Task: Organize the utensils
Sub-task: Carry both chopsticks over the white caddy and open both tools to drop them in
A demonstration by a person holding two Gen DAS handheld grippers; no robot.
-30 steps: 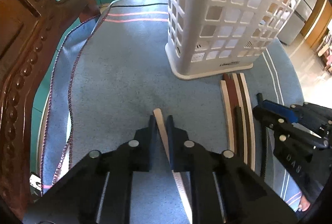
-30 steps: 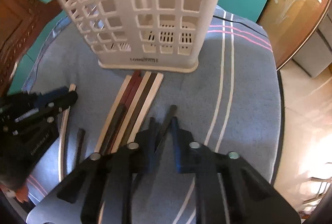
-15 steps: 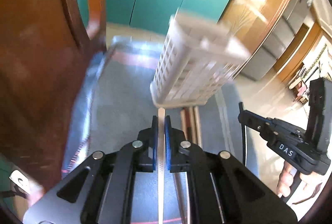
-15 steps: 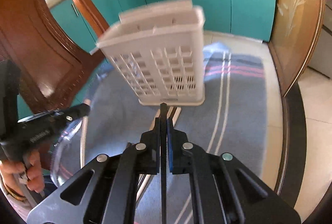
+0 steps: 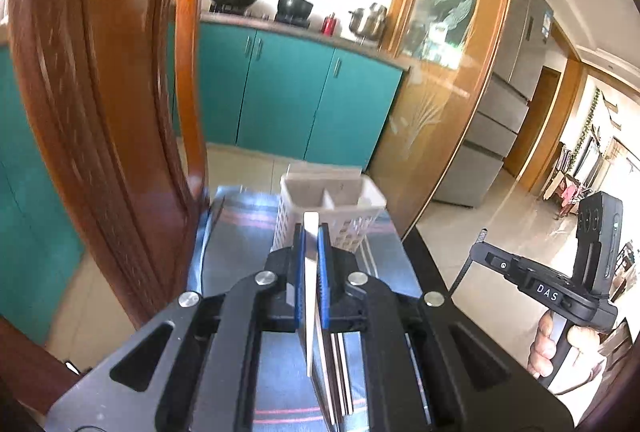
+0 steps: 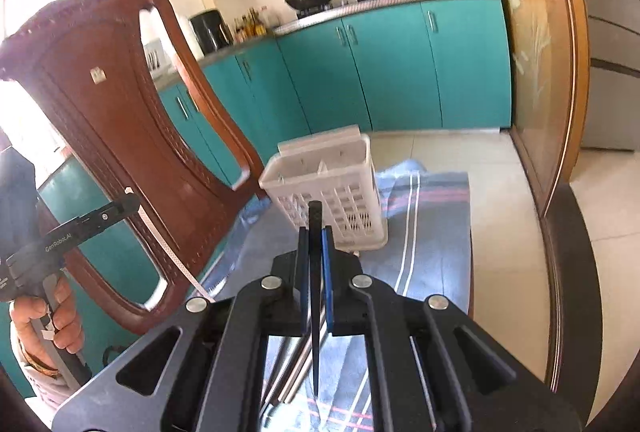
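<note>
My left gripper point(image 5: 311, 234) is shut on a pale wooden utensil handle point(image 5: 309, 272) and holds it high above the table, end pointing up. My right gripper point(image 6: 315, 238) is shut on a black utensil handle point(image 6: 315, 296), also raised. A white slotted utensil basket point(image 5: 328, 210) stands on the blue striped cloth point(image 5: 240, 244) below and ahead of both; it also shows in the right wrist view point(image 6: 332, 188). Several more utensil handles point(image 5: 340, 372) lie on the cloth under the left gripper and show in the right wrist view point(image 6: 292, 364). The left gripper point(image 6: 132, 202) with its pale utensil shows in the right wrist view.
A carved wooden chair back point(image 6: 120, 136) stands at the table's left, close to the left gripper point(image 5: 100, 112). Teal kitchen cabinets point(image 5: 288, 100) are behind. The dark table edge point(image 6: 568, 272) runs on the right, with tiled floor beyond.
Both grippers closed on utensils lying on the cloth and lifted them high. The basket now sits far below and looks small.
</note>
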